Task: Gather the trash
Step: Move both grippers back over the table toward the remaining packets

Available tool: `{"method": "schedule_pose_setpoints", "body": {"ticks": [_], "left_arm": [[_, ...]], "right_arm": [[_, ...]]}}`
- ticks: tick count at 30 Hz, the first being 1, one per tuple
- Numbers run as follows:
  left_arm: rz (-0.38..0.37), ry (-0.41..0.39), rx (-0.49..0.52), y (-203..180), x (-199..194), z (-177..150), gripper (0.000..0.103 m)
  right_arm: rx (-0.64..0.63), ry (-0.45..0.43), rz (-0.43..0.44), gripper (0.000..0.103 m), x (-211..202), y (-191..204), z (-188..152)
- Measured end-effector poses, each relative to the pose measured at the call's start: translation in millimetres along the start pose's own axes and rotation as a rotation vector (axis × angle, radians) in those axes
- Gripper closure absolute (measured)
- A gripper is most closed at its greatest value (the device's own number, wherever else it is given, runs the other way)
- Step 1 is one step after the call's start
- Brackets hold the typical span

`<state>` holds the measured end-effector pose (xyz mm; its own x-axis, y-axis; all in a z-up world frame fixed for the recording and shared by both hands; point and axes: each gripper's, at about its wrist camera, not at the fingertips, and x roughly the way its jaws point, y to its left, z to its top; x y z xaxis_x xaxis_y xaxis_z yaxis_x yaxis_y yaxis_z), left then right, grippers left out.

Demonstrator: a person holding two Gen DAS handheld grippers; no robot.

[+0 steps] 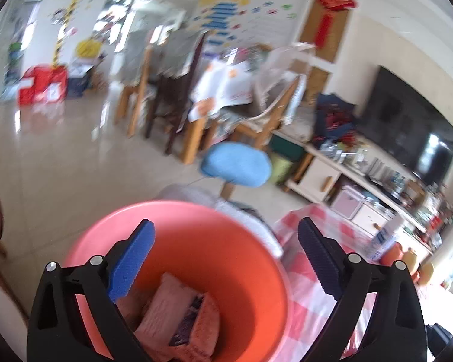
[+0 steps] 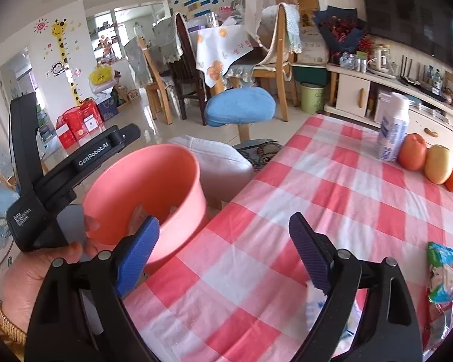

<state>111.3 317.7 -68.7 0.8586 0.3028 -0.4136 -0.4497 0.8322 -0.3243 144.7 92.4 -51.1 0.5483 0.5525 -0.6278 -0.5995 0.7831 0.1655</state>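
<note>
Left wrist view: the left gripper [image 1: 226, 241] hangs over the mouth of the pink bucket [image 1: 226, 241], its blue-padded fingers [image 1: 130, 262] spread wide and holding nothing. Crumpled pinkish wrappers [image 1: 178, 316] lie at the bottom of the bucket. The picture is blurred, so fine detail is lost.

In the right wrist view the bucket [image 2: 145, 193] sits just off the near-left edge of the checked table [image 2: 302, 211], its rim overlapping that edge, with the left hand [image 2: 36, 271] and its gripper body beside it. The right gripper [image 2: 223, 241] hovers above the cloth just inside that edge, jaws released and empty.

A green snack packet [image 2: 442, 274] lies on the cloth toward the table's right side, well apart from the bucket. A white bottle [image 2: 392, 129] and some fruit [image 2: 412, 152] stand along the far right edge. Between them and the bucket the cloth is bare. Beyond the table's far corner stands a blue stool [image 2: 241, 105] on open floor.
</note>
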Motion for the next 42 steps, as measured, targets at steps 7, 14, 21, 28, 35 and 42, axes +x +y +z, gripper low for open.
{"method": "schedule_pose_setpoints", "body": {"ticks": [7,14,21,28,35,42], "left_arm": [[-0.135,0.0,0.078,-36,1,-9,0.007],[-0.23,0.02,0.164,-65,-9,-19,0.007],[-0.274,0.05,0.313,-101,-26,-34,0.007],[-0.259,0.142,0.32,-117,-25,-45,0.007],[-0.259,0.17,0.402,-137,-34,-66,0.007],[-0.342,0.165,0.451,-162,-52,-83,0.007]], "right_arm": [[0.027,-0.054,-0.045,0.01,-31,-20,-12],[0.055,-0.097,-0.083,0.007,-60,-41,-26],[0.064,-0.104,-0.116,0.004,-80,-61,-45],[0.059,-0.154,-0.16,0.004,-107,-78,-55],[0.068,-0.18,-0.199,0.004,-129,-99,-61],[0.122,-0.12,-0.215,0.004,-136,-124,-74]]}}
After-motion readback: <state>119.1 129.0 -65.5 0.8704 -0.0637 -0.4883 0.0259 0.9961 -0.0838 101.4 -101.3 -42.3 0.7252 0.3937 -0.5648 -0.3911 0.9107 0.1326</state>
